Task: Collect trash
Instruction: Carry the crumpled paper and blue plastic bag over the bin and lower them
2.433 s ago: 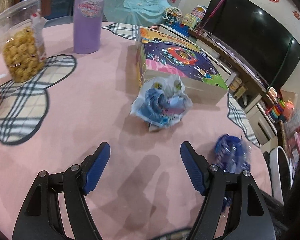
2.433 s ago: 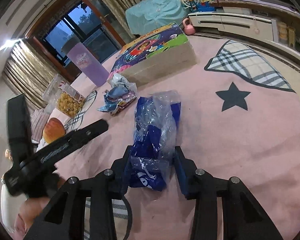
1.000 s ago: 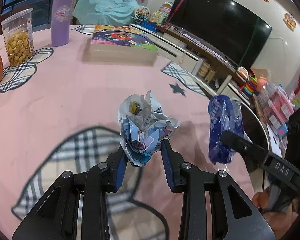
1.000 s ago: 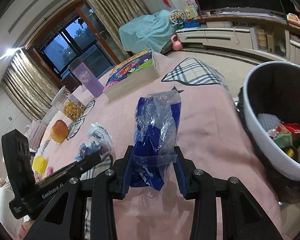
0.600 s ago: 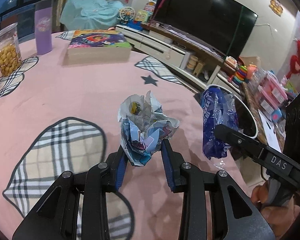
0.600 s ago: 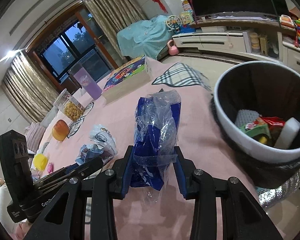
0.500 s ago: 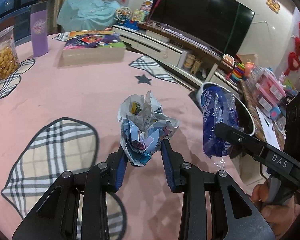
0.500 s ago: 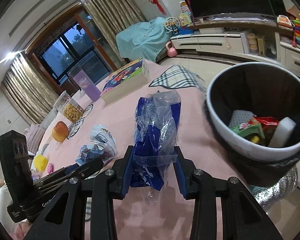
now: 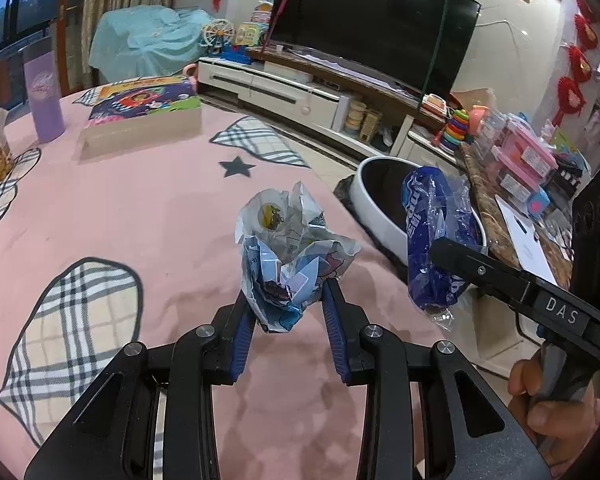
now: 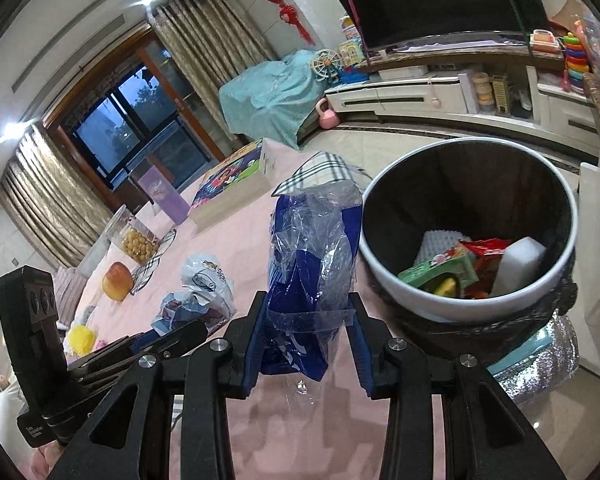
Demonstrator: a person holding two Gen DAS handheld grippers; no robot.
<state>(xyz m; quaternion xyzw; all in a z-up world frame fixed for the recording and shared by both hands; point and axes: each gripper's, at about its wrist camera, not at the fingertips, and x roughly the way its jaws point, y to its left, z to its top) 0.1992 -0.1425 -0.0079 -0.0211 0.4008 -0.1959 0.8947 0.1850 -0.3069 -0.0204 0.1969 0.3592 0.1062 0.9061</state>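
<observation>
- Left gripper [image 9: 288, 312] pinches a crumpled pale wrapper [image 9: 290, 256] above the pink tablecloth [image 9: 140, 216], carried clear for disposal.
- Right gripper [image 10: 308, 344] clamps a blue plastic bag [image 10: 312, 264] upright beside the open trash bin [image 10: 384, 264], short of its rim.

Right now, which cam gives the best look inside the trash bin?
Right wrist. It looks down into the trash bin, showing the whole white rim, the black liner and the wrappers and white block at the bottom. In the left wrist view only part of the rim shows, behind the blue plastic bag; the contents are hidden.
</observation>
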